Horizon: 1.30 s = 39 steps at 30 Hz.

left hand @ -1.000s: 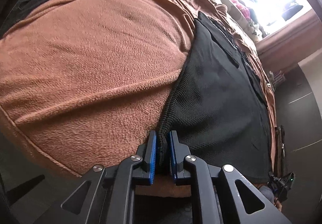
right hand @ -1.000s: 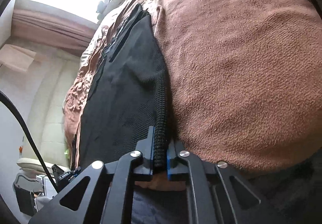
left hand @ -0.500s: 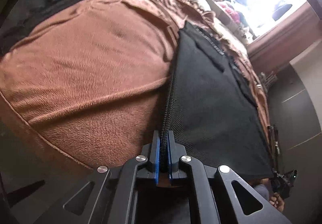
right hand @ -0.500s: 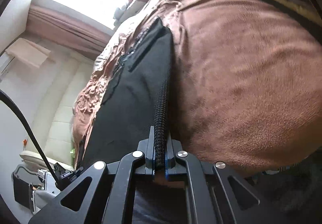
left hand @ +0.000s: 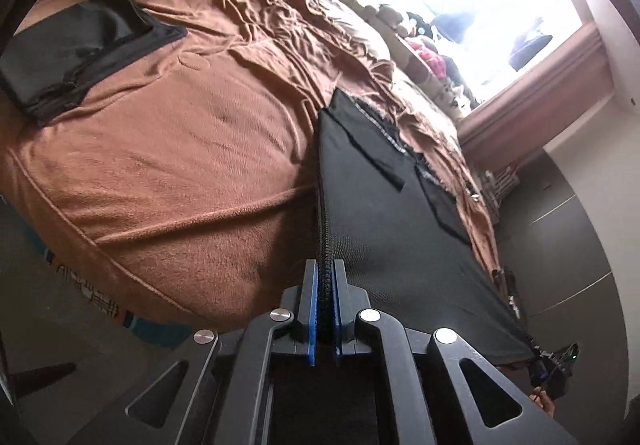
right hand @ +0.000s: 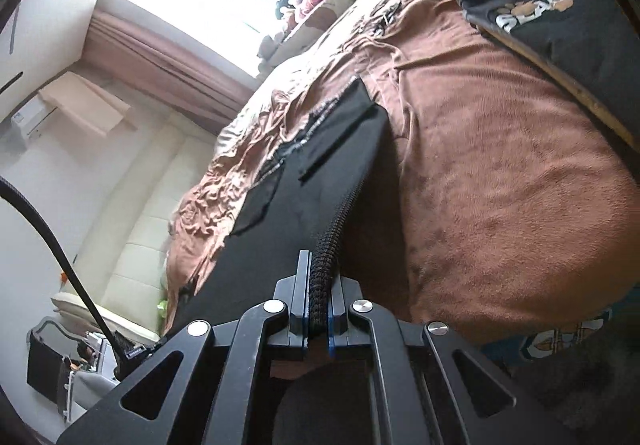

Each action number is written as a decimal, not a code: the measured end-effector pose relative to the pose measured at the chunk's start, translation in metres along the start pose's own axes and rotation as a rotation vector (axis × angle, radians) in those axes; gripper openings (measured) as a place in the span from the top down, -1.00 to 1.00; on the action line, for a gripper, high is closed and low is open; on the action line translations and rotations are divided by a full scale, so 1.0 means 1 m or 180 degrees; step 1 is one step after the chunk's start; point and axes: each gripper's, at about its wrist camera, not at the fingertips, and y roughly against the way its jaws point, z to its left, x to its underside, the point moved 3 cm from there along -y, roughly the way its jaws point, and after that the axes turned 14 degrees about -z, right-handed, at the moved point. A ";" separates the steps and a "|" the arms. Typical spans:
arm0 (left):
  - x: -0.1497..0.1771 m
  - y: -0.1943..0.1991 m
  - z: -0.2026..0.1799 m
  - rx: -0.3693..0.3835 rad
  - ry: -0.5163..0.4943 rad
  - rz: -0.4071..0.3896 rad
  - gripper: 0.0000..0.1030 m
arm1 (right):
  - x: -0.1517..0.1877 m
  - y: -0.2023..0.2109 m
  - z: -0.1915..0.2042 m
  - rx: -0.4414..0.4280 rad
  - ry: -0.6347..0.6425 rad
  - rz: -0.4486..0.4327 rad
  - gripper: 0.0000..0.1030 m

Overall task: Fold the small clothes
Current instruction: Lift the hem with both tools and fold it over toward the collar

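A black knit garment [left hand: 384, 213] is stretched out over a bed with a brown blanket [left hand: 168, 149]. Its ribbed hem runs straight into my left gripper [left hand: 325, 265], which is shut on that hem at one near corner. In the right wrist view the same garment [right hand: 320, 173] is lifted off the blanket at its near end. My right gripper [right hand: 319, 265] is shut on the ribbed hem at the other near corner. The far end of the garment still rests on the bed.
A folded black garment [left hand: 80, 53] lies on the blanket at the far left. A dark printed garment [right hand: 560, 17] lies at the right side of the bed [right hand: 500, 173]. Behind the bed are a bright window [left hand: 472, 5] with toys on the sill, and curtains.
Both grippers have risen and drawn back with the hem, lifting the near end of the black garment off the blanket. The left jaws have closed tighter on the hem.
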 end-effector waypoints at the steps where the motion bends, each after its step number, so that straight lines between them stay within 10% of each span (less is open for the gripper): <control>1: 0.000 0.005 -0.001 0.0019 0.0005 -0.0022 0.89 | 0.000 0.004 0.000 -0.0010 0.0000 -0.0007 0.96; 39: 0.038 0.151 -0.029 0.0490 -0.0221 -0.0452 0.89 | 0.029 0.104 0.000 -0.0258 0.0184 -0.0191 0.96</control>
